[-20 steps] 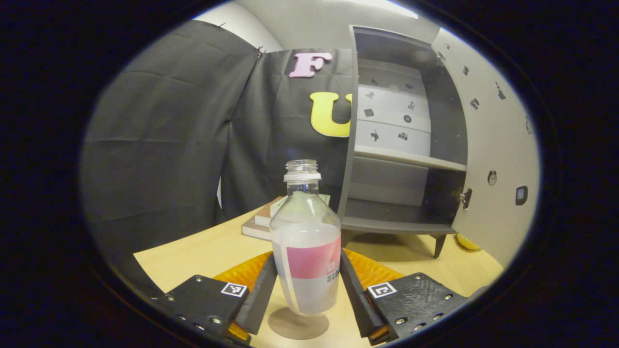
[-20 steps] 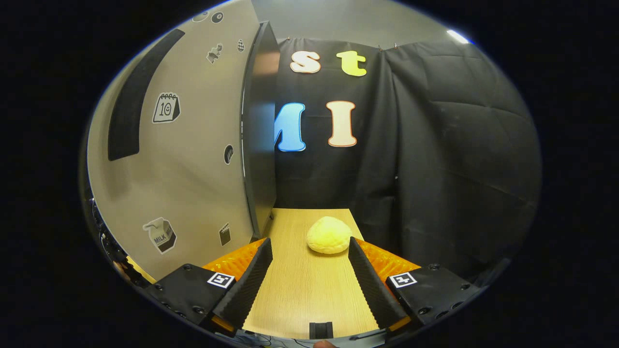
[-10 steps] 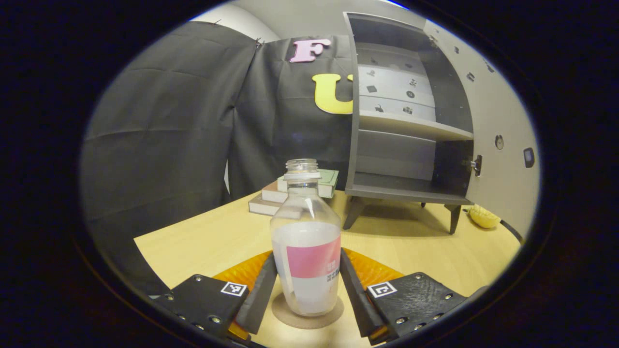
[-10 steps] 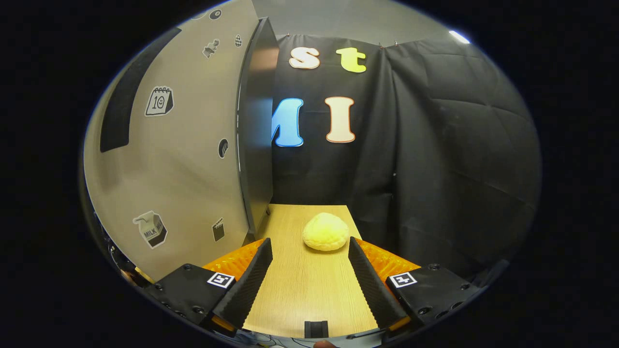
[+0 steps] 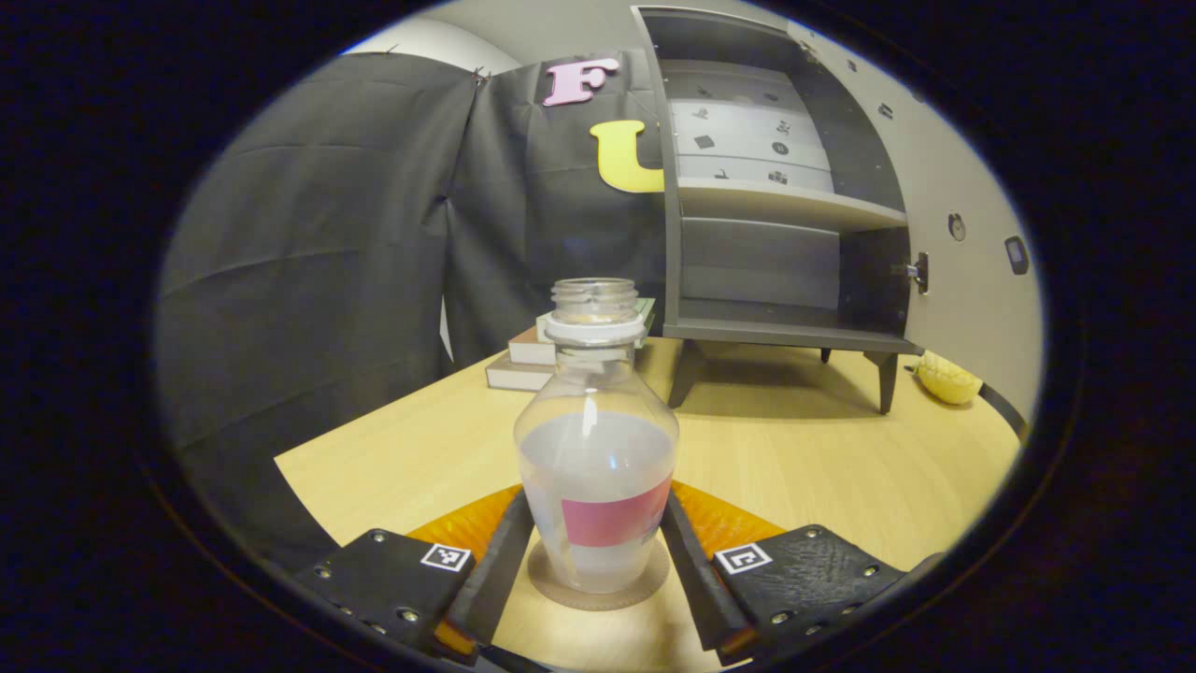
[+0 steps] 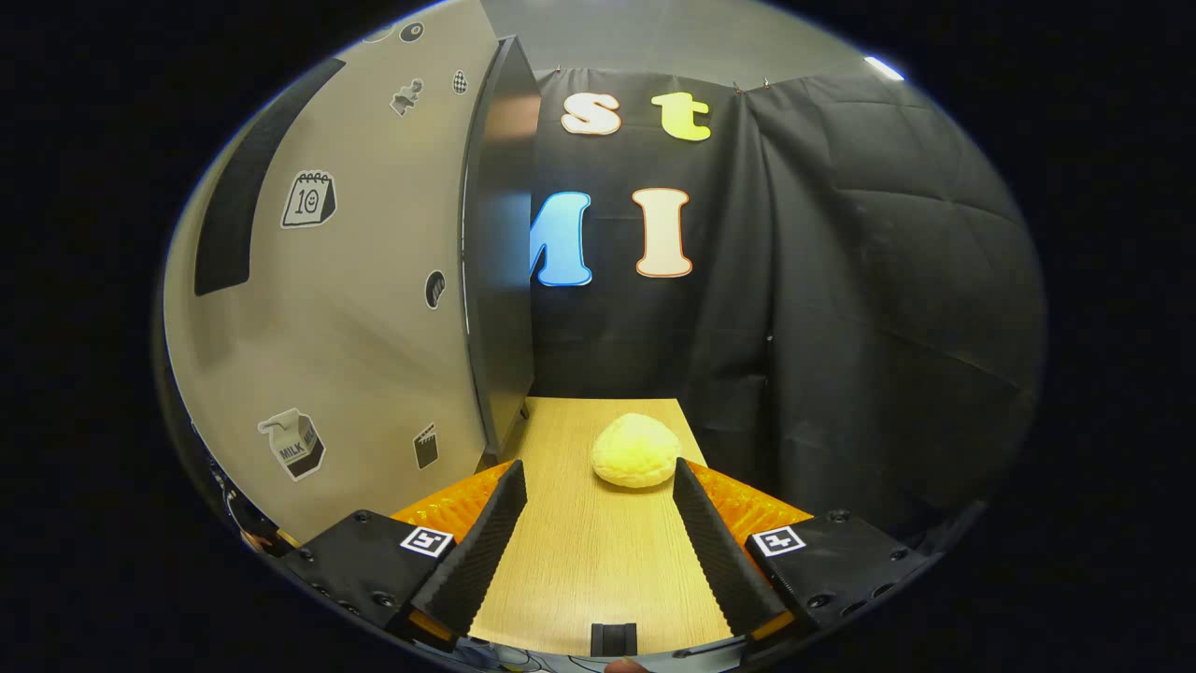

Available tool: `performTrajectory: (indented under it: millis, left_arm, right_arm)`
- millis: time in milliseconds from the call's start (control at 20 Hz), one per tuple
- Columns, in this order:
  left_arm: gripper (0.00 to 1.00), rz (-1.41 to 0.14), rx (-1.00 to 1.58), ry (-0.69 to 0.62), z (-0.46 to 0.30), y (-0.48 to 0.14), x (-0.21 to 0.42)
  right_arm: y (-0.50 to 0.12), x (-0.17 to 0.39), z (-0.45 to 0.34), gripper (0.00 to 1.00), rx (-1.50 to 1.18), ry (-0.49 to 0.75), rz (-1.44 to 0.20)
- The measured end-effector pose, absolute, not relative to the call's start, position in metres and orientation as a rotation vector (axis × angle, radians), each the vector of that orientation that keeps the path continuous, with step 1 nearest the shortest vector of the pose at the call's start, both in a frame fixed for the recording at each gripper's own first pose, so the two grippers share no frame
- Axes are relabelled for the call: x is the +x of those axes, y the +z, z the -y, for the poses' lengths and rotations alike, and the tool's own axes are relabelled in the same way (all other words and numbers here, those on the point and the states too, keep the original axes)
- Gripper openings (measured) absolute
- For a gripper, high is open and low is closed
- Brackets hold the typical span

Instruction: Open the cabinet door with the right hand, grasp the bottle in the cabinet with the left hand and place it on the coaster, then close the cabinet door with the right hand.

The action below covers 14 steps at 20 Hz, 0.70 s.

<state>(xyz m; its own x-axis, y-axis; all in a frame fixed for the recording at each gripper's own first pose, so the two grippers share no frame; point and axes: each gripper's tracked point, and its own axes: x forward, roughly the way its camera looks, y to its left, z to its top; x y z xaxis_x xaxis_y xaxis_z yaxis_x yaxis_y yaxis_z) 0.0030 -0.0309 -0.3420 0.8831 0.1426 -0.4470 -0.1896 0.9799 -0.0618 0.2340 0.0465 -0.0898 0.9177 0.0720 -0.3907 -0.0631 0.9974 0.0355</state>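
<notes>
A clear bottle (image 5: pixel 595 449) with a pink label, uncapped and partly filled with pale liquid, stands upright on a round brown coaster (image 5: pixel 551 591) on the wooden table. My left gripper (image 5: pixel 597 497) is shut on the bottle's lower body, one finger on each side. Beyond it the grey cabinet (image 5: pixel 775 322) stands with bare shelves, and its beige door (image 5: pixel 967 271) swung open to the right. In the right gripper view, my right gripper (image 6: pixel 598 472) is open and holds nothing. It is just right of the open door (image 6: pixel 374 280), near the door's free edge.
Two stacked books (image 5: pixel 523 360) lie behind the bottle, left of the cabinet's legs. A yellow bun-like lump (image 6: pixel 635 451) rests on the table just ahead of the right gripper; it also shows past the cabinet (image 5: pixel 948 379). Black cloth walls close off the table's back and sides.
The left gripper has brought the bottle down from above the coaster until it stands on it, drawing back from the cabinet. The right gripper has hardly moved.
</notes>
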Motion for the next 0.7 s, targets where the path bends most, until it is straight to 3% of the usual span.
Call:
performTrajectory:
  millis: [150,450,700]
  left_arm:
    - [0.8,-0.432,-0.095,0.164,0.032,-0.323,0.005]
    - [0.79,-0.384,-0.077,0.166,0.027,-0.277,0.003]
    - [0.79,-0.304,-0.067,0.188,0.015,-0.204,0.003]
  right_arm:
    - [-0.09,0.235,-0.051,1.0,0.03,0.083,-0.399]
    - [-0.078,0.24,-0.056,0.97,0.056,0.108,-0.369]
    - [-0.052,0.246,-0.06,0.96,0.094,0.138,-0.315]
